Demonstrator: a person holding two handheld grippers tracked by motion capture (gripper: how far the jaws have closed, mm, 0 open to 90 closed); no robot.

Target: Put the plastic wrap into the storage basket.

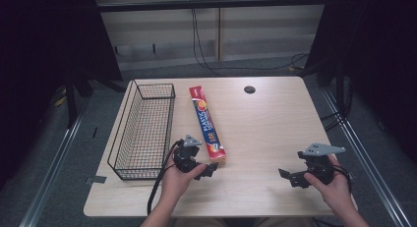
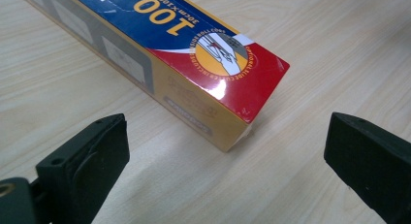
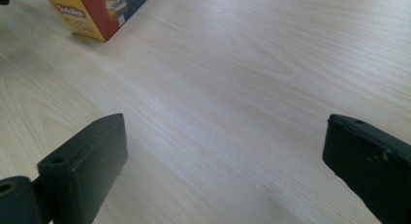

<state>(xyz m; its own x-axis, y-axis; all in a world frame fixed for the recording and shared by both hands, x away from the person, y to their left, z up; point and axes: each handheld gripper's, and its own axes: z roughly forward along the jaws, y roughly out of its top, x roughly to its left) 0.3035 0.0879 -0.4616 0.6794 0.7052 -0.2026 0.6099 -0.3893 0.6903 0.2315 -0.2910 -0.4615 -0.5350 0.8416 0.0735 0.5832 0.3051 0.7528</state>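
A long box of plastic wrap, red, blue and yellow, lies lengthwise in the middle of the wooden table. My left gripper sits just off the box's near end, held in a hand. In the left gripper view the jaws of the left gripper stand wide apart, and the box's red end corner lies ahead between them, untouched. My right gripper is at the front right, pointing left across bare wood. Its jaws are wide open with nothing between them, and the box end shows far off.
A black wire basket stands along the table's left side, close beside the box. A dark round cable hole sits near the far edge. Cables trail from both grippers over the front edge.
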